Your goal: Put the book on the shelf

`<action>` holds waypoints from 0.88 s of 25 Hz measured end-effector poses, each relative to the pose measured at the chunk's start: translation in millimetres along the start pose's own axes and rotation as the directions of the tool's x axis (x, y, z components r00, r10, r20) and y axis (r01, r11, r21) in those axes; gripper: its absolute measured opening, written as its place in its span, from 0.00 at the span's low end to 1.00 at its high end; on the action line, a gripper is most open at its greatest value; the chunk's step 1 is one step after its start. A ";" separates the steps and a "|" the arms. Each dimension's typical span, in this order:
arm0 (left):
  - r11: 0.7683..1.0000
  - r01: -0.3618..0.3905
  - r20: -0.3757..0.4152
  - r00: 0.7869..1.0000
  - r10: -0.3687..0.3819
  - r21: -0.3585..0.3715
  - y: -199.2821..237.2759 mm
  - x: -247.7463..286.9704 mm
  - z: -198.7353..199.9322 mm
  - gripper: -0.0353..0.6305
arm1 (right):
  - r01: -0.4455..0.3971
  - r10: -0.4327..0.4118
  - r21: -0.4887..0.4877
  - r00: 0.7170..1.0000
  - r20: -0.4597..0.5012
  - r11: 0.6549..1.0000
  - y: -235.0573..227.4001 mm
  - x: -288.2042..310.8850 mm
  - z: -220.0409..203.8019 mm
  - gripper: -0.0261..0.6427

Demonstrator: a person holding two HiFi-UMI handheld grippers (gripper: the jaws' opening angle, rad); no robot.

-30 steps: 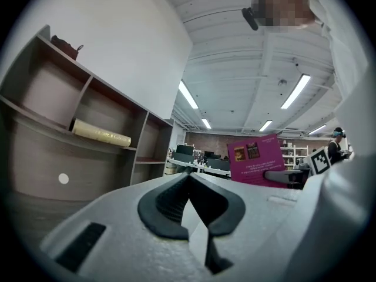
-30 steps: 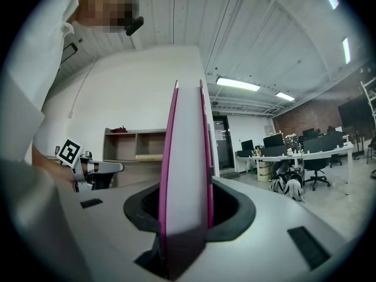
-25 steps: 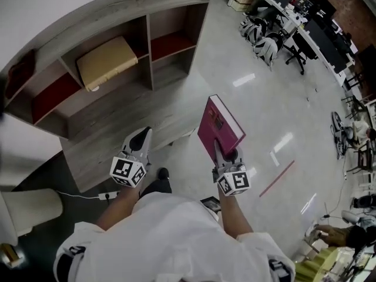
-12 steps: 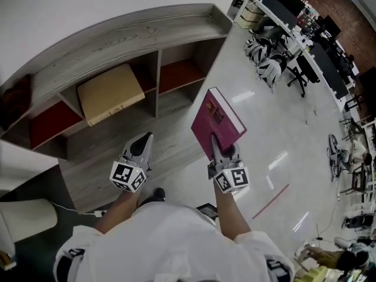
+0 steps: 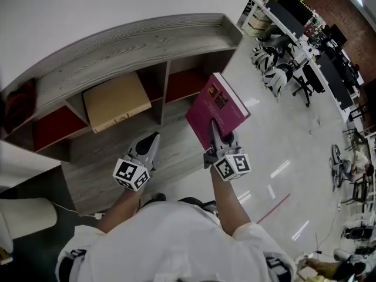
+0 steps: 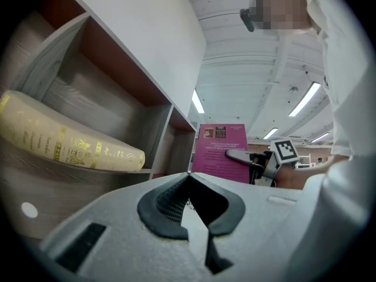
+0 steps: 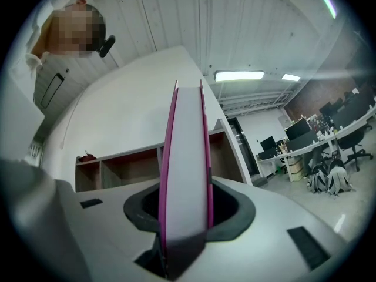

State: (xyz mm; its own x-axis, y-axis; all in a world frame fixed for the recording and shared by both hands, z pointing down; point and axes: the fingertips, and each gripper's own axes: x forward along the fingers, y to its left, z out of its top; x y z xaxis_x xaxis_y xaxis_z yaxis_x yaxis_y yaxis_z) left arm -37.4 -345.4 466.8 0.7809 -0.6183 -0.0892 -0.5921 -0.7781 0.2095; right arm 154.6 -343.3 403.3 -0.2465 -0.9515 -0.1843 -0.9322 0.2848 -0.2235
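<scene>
Pinching a pink book [image 5: 216,106] with the right gripper [image 5: 215,135], pads pressed flat on both covers at the near edge, white page block turned back toward that gripper's own camera. Standing upright out of the jaws and reaching ahead of them, held in the air, touching nothing but the pads. One printed cover turned sideways toward the left gripper [image 5: 148,150].

Pressed together at the tips on the left side, with nothing between, level beside the right gripper and to its left.

Ahead of both grippers, a grey wooden shelf [image 5: 147,37] with open compartments, red at the back. Ahead and left of the left gripper, in one compartment, a yellow book [image 5: 114,101] lying flat, gold print along its spine. Straight ahead of the right gripper, past the pink book's far edge, the right-hand compartments. Not yet on the shelf, the pink book: short of it, apart from the boards.

Far to the left of both grippers, at the shelf's end, a small dark red thing [image 5: 17,101], too blurred to name. Off to the right of the right gripper, well apart, desks [image 5: 294,22] and office chairs [image 5: 296,57] on a glossy floor [image 5: 276,134]. Behind the grippers, a white shirt [image 5: 176,239].
</scene>
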 end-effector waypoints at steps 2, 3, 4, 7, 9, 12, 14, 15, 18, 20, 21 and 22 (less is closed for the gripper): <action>1.000 0.004 -0.010 1.000 -0.004 -0.001 -1.9 5.6 0.7 0.08 | 0.006 -0.007 0.041 1.000 0.015 0.999 -8.4 11.4 5.7 0.25; 1.000 0.005 -0.015 1.000 -0.005 -0.002 -3.7 8.3 -0.8 0.08 | 0.008 -0.009 0.057 1.000 0.020 0.998 -13.6 16.0 7.5 0.25; 1.000 0.004 -0.019 1.000 -0.004 -0.001 -5.6 10.9 -2.6 0.08 | 0.008 -0.009 0.071 1.000 0.025 0.997 -19.0 20.2 9.0 0.25; 1.000 -0.013 -0.027 1.000 0.014 0.009 -10.7 16.1 -6.3 0.08 | -0.003 -0.002 0.116 0.999 0.043 0.993 -34.0 32.3 12.3 0.25; 0.999 -0.042 -0.025 0.999 0.042 0.017 -12.1 19.0 -6.5 0.08 | -0.017 0.011 0.137 0.999 0.044 0.990 -42.5 41.7 12.6 0.25; 0.995 -0.093 -0.018 0.995 0.094 0.018 -12.3 23.5 -5.5 0.08 | -0.037 0.032 0.170 0.999 0.035 0.985 -53.7 57.4 9.8 0.25; 0.992 -0.120 -0.017 0.993 0.121 0.028 -12.9 25.8 -3.8 0.08 | -0.040 0.036 0.183 0.999 0.025 0.982 -61.1 68.7 6.1 0.25; 0.991 -0.132 -0.016 0.991 0.132 0.034 -13.4 26.9 -2.2 0.08 | -0.036 0.033 0.193 0.999 0.017 0.981 -65.7 74.2 3.8 0.25; 0.985 -0.165 -0.008 0.986 0.166 0.050 -15.7 28.5 4.6 0.08 | -0.025 0.027 0.217 1.000 -0.003 0.976 -77.0 89.2 0.8 0.25; 0.980 -0.190 -0.005 0.982 0.191 0.054 -15.9 27.3 7.7 0.08 | -0.031 0.034 0.211 0.999 -0.009 0.977 -79.9 97.8 1.3 0.25; 0.978 -0.204 -0.003 0.979 0.204 0.053 -15.2 26.6 8.2 0.08 | -0.035 0.038 0.209 0.999 -0.008 0.977 -81.3 101.8 1.6 0.25; 0.975 -0.217 -0.001 0.976 0.218 0.049 -13.5 26.2 8.4 0.08 | -0.039 0.041 0.209 0.999 -0.006 0.977 -83.0 106.0 1.9 0.25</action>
State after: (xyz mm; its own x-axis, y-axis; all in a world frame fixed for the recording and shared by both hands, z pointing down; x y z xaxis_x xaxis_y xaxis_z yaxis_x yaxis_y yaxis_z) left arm -10.6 -351.9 453.5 0.6336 -0.7726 -0.0401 -0.7567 -0.6297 0.1755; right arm 206.3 -467.5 400.5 -0.2857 -0.9398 -0.1877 -0.8461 0.3393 -0.4110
